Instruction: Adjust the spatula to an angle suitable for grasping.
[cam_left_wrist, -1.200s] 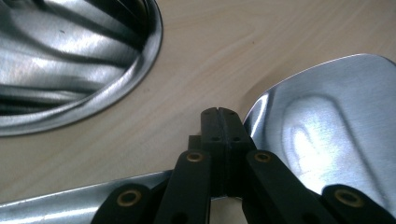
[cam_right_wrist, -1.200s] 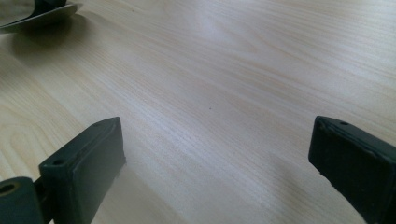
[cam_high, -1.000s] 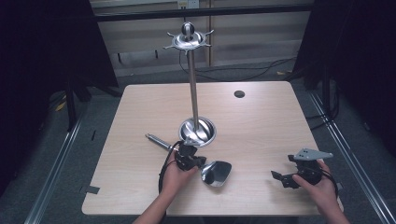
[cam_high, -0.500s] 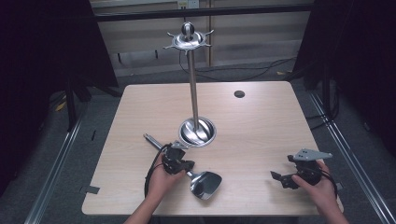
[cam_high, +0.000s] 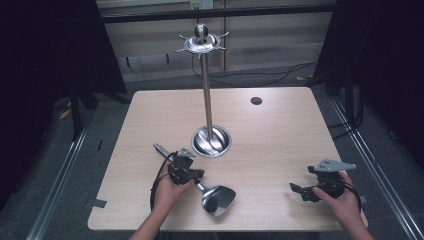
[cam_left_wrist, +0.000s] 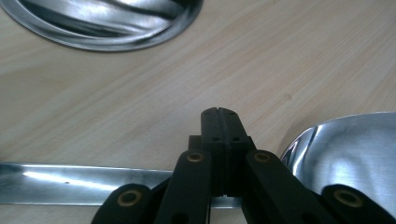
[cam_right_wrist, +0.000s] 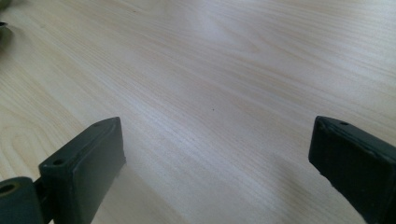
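Steel dish, high view: we see the round base (cam_high: 211, 141) of the tall utensil stand (cam_high: 206, 95) near the middle of the pale wood counter (cam_high: 280, 135); nothing lies in the dish but the pole's foot.
Ladle, high view: the steel ladle (cam_high: 217, 199) lies flat on the counter in front of the stand, bowl toward the near edge, handle end (cam_high: 160, 148) pointing up-left.
Left tongs, high view: the left tongs (cam_high: 186, 172) sit over the ladle's handle, held by the left hand (cam_high: 167, 190).
Change: we note the ladle and the left hand have slid nearer the front edge and leftward since a second ago; the right hand has stayed put.
Right tongs, high view: the right tongs (cam_high: 304, 192) rest low at the counter's near right, well apart from the ladle.
Around: a small dark hole (cam_high: 256, 100) marks the far right of the counter.
Left gripper view: jaws pressed together, closed on the ladle's handle (cam_left_wrist: 84, 183); bowl (cam_left_wrist: 345, 154) at right, dish rim (cam_left_wrist: 102, 23) above.
Right gripper view: jaws spread wide over bare wood (cam_right_wrist: 224, 93), holding nothing.
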